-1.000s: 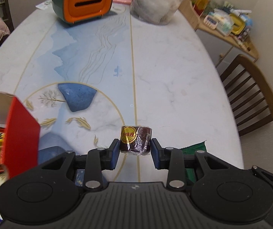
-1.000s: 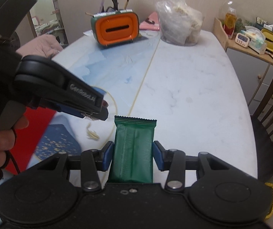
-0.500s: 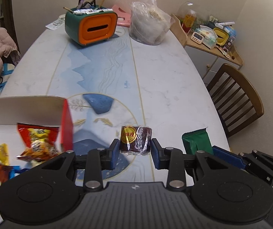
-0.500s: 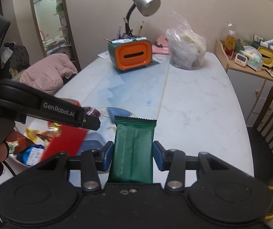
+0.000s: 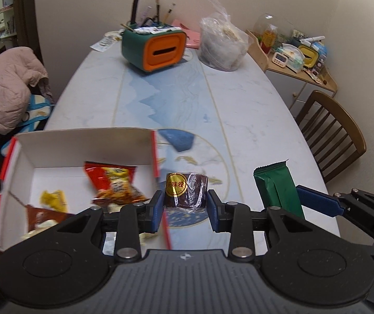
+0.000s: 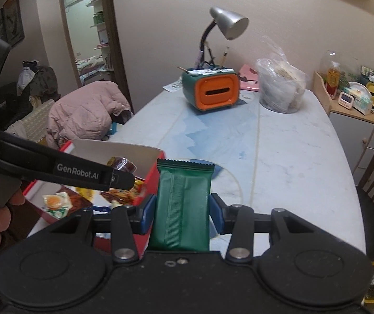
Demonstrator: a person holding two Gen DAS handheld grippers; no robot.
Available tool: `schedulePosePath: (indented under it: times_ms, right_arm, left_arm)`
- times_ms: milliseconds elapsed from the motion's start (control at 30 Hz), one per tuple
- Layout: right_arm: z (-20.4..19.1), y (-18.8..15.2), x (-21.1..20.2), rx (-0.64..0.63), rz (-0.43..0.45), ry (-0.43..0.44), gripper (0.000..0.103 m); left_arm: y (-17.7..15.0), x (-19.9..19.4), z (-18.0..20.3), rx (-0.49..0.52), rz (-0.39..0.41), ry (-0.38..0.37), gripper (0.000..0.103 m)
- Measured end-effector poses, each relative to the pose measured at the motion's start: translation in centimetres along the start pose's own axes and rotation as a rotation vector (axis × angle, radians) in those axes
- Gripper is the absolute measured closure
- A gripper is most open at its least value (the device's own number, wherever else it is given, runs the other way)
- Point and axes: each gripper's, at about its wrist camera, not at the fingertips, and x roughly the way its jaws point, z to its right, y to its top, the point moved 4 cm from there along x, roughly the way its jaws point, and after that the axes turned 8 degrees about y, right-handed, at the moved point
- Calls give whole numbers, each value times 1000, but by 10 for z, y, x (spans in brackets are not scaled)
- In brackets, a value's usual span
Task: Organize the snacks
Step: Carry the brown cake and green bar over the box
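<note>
At the far left of our view sits an open cardboard box with red outer walls and a white inside, to the left of our left tongs and partly beneath them. Inside it we see a red and yellow crinkled snack bag, a small yellow wrapped sweet and a few more wrappers too blurred to name. Our left tongs are clamped on a dark brown roll snack in clear film with a round gold label, held in the air just past the box's right wall. To the right, our right tongs grip a flat dark green foil snack bar with crimped ends by its long edges, upright between the blue pads. Both snacks hang over the pale marble-look table with blue print. Well beyond the tongs stand a teal and orange box-shaped desk organiser and, right of it, a clear plastic bag of pale food.
</note>
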Motion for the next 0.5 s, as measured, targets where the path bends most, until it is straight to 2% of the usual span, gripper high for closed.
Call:
schedulePosePath:
  times_ms: [500]
  right_arm:
    - [-73, 12, 40, -70, -34, 60, 61]
  left_arm:
    - [-14, -21, -94, -61, 12, 79, 69]
